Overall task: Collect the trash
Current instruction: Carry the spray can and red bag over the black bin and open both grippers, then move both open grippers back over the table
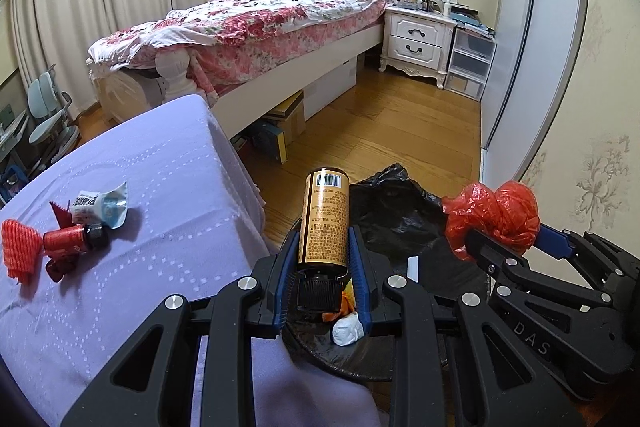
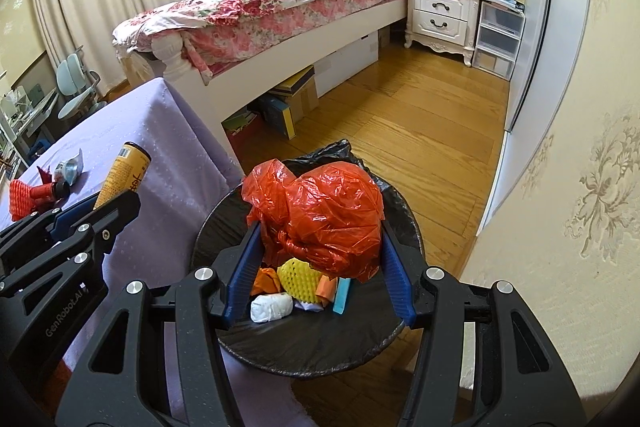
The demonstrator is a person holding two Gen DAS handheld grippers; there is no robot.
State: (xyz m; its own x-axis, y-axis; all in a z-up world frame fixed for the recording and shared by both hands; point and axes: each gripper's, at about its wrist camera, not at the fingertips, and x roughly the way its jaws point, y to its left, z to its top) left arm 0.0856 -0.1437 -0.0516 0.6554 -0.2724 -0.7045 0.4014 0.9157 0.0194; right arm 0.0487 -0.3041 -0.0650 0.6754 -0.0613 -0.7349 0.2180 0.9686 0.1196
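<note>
Both tools loaded, hovering at the bin.
The left tool (image 1: 324,259) clamps a bottle (image 1: 325,219) near the rim; released there, it may hit the floor. The right tool (image 2: 320,259) squeezes a red bag (image 2: 320,211) over the bin (image 2: 316,343); more trash (image 1: 64,231) waits on the surface (image 1: 160,227).

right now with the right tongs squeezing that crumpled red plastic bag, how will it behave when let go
The crumpled red plastic bag looks thin and floppy, so it will probably spring open a little. It seems light and may drift rather than drop straight. Hanging over the black-lined round bin, it should still land inside.
</note>
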